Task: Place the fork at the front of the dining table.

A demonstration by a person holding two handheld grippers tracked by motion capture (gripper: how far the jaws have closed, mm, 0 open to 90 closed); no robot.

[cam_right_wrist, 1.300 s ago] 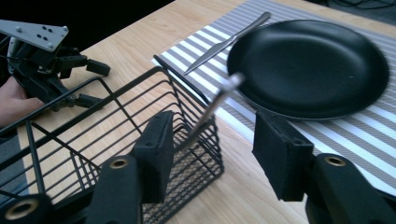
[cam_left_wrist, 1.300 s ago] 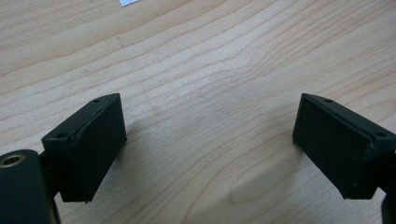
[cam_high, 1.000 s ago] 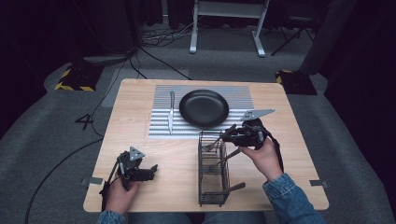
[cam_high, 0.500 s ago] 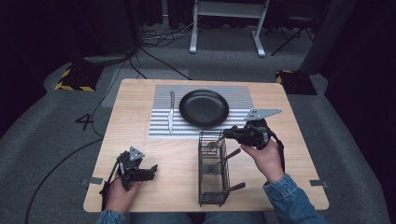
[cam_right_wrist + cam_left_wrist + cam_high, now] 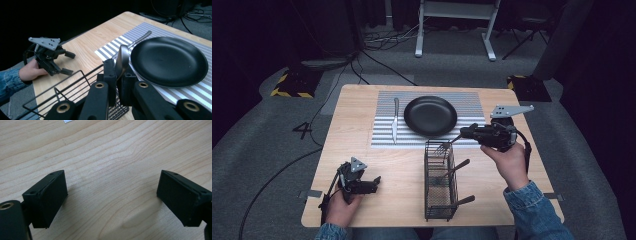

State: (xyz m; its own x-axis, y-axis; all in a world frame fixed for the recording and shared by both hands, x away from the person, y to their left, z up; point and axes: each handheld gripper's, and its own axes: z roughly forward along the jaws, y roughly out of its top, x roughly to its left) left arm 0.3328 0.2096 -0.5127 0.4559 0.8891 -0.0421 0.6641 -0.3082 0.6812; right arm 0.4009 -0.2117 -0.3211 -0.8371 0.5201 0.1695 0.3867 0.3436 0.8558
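Right now the right gripper [image 5: 463,134] sits right of centre in the high view, jaws clamped tight on a silver utensil [image 5: 447,144] – its head pokes out just above the upper rim of the wire basket [image 5: 441,185]. In the right gripper view the utensil [image 5: 122,58] stands up between the closed jaws, rounded end up; spoon or fork, can't tell for sure.

Around it: black plate [image 5: 430,116] at upper centre on a striped placemat [image 5: 472,100], and a knife [image 5: 395,120] lying on the mat just left of the plate, apart from it. The basket stands directly below the plate at lower centre, between the two hands. Its rim is the nearest thing in the way, right under the held utensil.

Pose: the right hand [image 5: 512,162] comes in from the lower right, gripper roughly level and pointing toward frame left. The left hand [image 5: 339,207] is at lower left on the wooden table [image 5: 357,115]. The left gripper [image 5: 374,183] has its jaws spread wide with nothing between them – bare wood in the left gripper view.

Counts: one plate, one knife, one mat, one basket, two dark-handled utensils [image 5: 459,165] leaning in the basket, one utensil held, two grippers.
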